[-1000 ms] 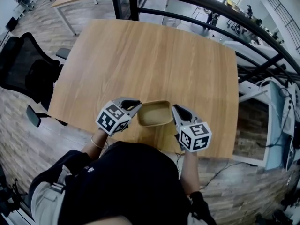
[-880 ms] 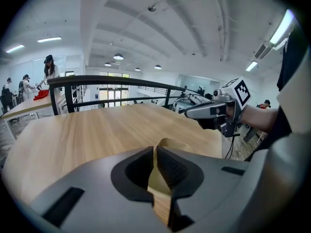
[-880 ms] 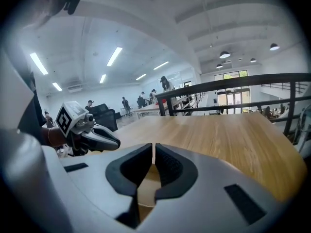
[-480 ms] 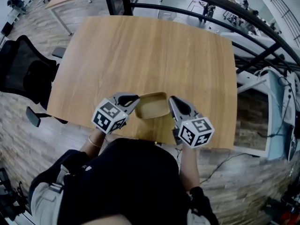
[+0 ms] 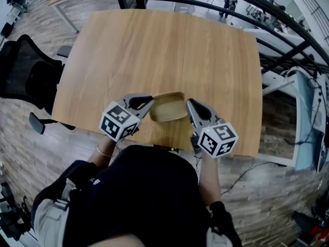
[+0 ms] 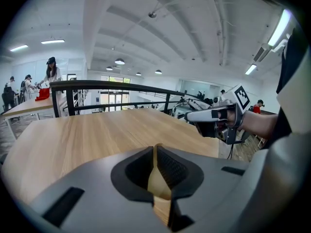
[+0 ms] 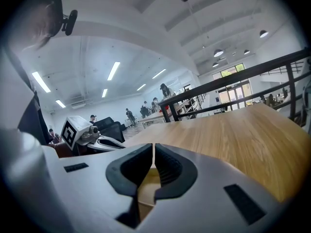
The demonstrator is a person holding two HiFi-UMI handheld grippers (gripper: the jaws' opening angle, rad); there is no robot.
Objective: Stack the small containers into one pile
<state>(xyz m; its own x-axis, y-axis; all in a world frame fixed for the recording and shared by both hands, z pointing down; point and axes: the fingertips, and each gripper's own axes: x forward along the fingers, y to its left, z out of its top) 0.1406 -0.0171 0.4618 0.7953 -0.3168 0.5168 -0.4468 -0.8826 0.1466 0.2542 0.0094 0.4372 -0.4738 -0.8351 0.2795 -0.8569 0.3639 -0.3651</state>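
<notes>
A tan rectangular container (image 5: pixel 168 108) hangs over the near part of the wooden table (image 5: pixel 164 50), held from both sides. My left gripper (image 5: pixel 150 102) is shut on its left rim, which shows as a thin tan edge (image 6: pixel 156 178) between the pads. My right gripper (image 5: pixel 189 105) is shut on the right rim, and the tan wall (image 7: pixel 146 184) shows just below its pads. Each gripper sees the other across the container: the right gripper (image 6: pixel 214 121) and the left gripper (image 7: pixel 92 137). I cannot tell whether the container is single or nested.
A black office chair (image 5: pixel 25 76) stands left of the table. A dark railing (image 5: pixel 247 4) runs along the far side. A white cart with cables (image 5: pixel 308 112) stands to the right. More desks and people are far off in the room.
Both grippers keep their hold on the container and have risen slightly with it. The right gripper has rolled a little.
</notes>
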